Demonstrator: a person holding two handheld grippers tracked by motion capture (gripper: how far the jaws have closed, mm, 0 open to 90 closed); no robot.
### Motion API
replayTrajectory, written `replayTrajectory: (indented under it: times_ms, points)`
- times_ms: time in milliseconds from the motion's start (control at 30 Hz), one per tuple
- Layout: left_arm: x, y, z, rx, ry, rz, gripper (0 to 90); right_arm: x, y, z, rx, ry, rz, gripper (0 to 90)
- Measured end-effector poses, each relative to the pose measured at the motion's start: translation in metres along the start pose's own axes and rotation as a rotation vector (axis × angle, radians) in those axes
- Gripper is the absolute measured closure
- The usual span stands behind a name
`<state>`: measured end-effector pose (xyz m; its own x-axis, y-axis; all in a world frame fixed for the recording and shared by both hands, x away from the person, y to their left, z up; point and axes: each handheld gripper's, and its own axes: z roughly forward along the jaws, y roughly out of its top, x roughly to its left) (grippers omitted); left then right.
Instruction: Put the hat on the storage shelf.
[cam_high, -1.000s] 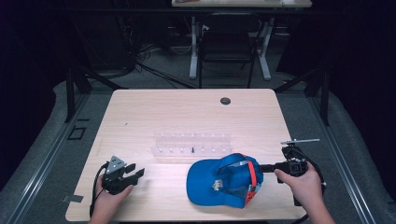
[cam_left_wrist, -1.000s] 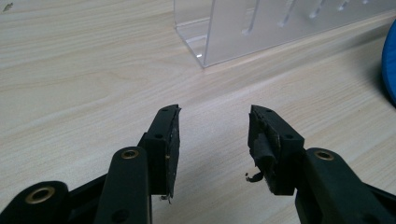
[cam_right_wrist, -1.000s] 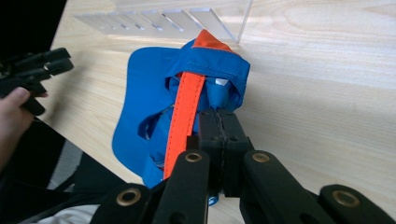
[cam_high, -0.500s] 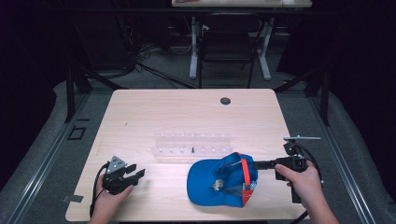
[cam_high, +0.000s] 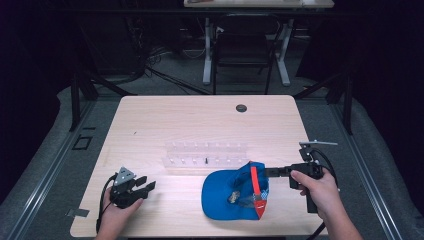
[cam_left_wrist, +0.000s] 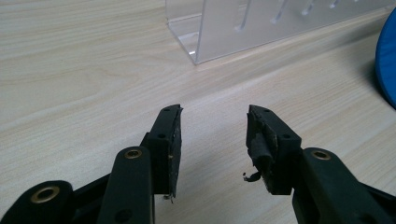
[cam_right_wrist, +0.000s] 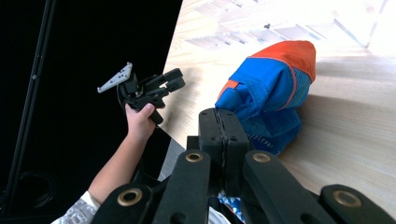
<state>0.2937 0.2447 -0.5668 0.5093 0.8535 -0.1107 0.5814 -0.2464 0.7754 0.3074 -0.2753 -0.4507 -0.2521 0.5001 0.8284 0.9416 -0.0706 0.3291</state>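
Observation:
A blue cap (cam_high: 225, 192) with a red-orange panel lies near the table's front edge, right of centre. From the right, my right gripper (cam_high: 269, 171) meets the cap's rear edge. In the right gripper view its jaws are pressed together (cam_right_wrist: 224, 122), and the bunched blue and orange cap (cam_right_wrist: 268, 100) starts right at their tips. My left gripper (cam_high: 145, 184) rests at the front left with its jaws spread. In the left gripper view the left gripper (cam_left_wrist: 214, 140) has only bare wood between its jaws, and a sliver of the cap (cam_left_wrist: 387, 70) shows far right.
A clear acrylic rack (cam_high: 207, 155) with small pegs stands mid-table behind the cap, also seen close up as the rack (cam_left_wrist: 233, 28). A dark round grommet (cam_high: 241, 107) sits at the table's back. Beyond the table (cam_high: 200, 120) are a dark floor and desk legs.
My right gripper has drawn slightly to the right at the cap's rear edge, and the cap has bunched up with its red panel standing more upright. The left gripper has not moved.

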Motion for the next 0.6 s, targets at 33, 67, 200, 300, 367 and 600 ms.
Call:
replayTrajectory:
  times_ms: [33,67,200,300,367,600]
  points:
    - [0.000,0.000,0.000,-0.004,-0.001,-0.001,55.8,0.000,0.000,0.000,0.000,0.000,0.000,90.0]
    - [0.000,0.000,0.000,-0.004,0.000,0.001,55.8,0.002,0.001,0.001,-0.011,0.010,0.005,90.0]
    - [0.000,0.000,0.000,-0.005,0.004,0.002,55.4,0.014,0.007,0.000,-0.016,0.056,-0.012,90.0]
    - [0.000,0.000,0.000,-0.007,0.006,0.001,55.2,0.023,0.011,-0.001,-0.021,0.085,-0.019,90.0]
    - [0.000,0.000,0.000,-0.007,0.006,0.000,55.0,0.026,0.013,-0.001,-0.018,0.090,-0.029,90.0]
    - [0.000,-0.001,0.001,-0.013,0.009,0.003,54.4,0.050,0.021,0.000,-0.023,0.138,-0.052,90.0]
